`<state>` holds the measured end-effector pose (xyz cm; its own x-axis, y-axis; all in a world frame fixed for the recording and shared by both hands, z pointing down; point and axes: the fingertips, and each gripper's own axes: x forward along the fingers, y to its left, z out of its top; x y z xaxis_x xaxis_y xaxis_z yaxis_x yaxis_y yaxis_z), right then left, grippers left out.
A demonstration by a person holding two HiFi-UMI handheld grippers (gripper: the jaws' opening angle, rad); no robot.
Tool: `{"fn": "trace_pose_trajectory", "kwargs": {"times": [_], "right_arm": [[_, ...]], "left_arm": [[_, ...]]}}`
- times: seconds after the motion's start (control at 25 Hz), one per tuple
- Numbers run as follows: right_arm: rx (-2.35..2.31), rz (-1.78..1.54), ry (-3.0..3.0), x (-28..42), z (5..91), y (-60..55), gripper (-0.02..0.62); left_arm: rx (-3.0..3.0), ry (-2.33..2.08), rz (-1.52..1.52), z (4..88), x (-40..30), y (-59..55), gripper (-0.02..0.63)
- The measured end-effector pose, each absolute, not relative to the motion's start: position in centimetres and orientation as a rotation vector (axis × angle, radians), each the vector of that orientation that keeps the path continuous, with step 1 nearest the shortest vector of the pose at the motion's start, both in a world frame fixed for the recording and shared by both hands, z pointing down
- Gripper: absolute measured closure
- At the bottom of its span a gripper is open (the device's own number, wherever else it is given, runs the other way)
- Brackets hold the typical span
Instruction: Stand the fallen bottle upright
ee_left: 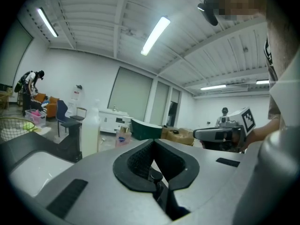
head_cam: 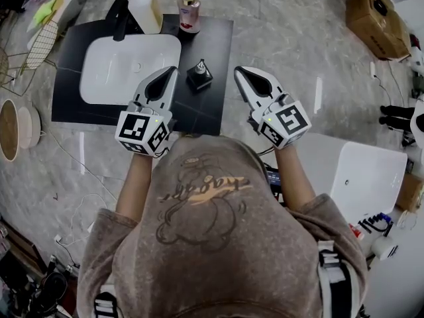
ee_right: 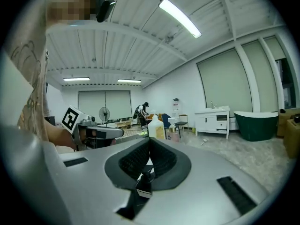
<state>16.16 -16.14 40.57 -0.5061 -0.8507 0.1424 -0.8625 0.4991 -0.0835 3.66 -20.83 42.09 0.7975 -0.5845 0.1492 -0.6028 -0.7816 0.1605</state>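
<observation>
The left tongs (head_cam: 174, 69) and right tongs (head_cam: 236, 70) were both pinched shut on nothing, their ribbed black pads meeting at the tips. Between them, just ahead, the squat black bottle (head_cam: 199, 75) stood upright on the matte dark desk (head_cam: 215, 38). The gripper views caught only its pump top through the pad hollows. Left of the tongs lay a glossy white basin (head_cam: 126, 65), and beyond them stood a pink dispenser (head_cam: 189, 8).

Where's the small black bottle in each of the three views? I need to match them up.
Head view: black bottle upright on the dark counter, right of the basin.
Left gripper view: its cap shows low centre, through the opening between the jaws.
Right gripper view: low centre, through the same kind of opening.
Shared landmark: the tall white bottle.
</observation>
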Motion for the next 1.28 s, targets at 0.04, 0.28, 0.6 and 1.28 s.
{"fn": "trace_pose_trajectory", "kwargs": {"times": [0.04, 0.28, 0.6, 1.28], "right_arm": [[1.523, 0.208, -2.639, 16.1, 40.8, -16.1, 0.607], [1.621, 0.195, -2.569, 15.7, 42.6, -16.2, 0.601], [1.718, 0.224, -2.539, 16.3, 43.6, -16.5, 0.601], [1.654, 0.287, -2.572, 16.3, 43.4, -15.9, 0.603]], "left_arm": [[2.785, -0.94, 0.127, 42.2, 3.5, -20.9, 0.588], [2.772, -0.998, 0.103, 43.0, 2.5, -21.2, 0.588], [2.757, -1.031, 0.123, 44.1, 2.0, -21.1, 0.588], [2.743, -1.009, 0.116, 43.6, 2.7, -20.3, 0.588]]}}
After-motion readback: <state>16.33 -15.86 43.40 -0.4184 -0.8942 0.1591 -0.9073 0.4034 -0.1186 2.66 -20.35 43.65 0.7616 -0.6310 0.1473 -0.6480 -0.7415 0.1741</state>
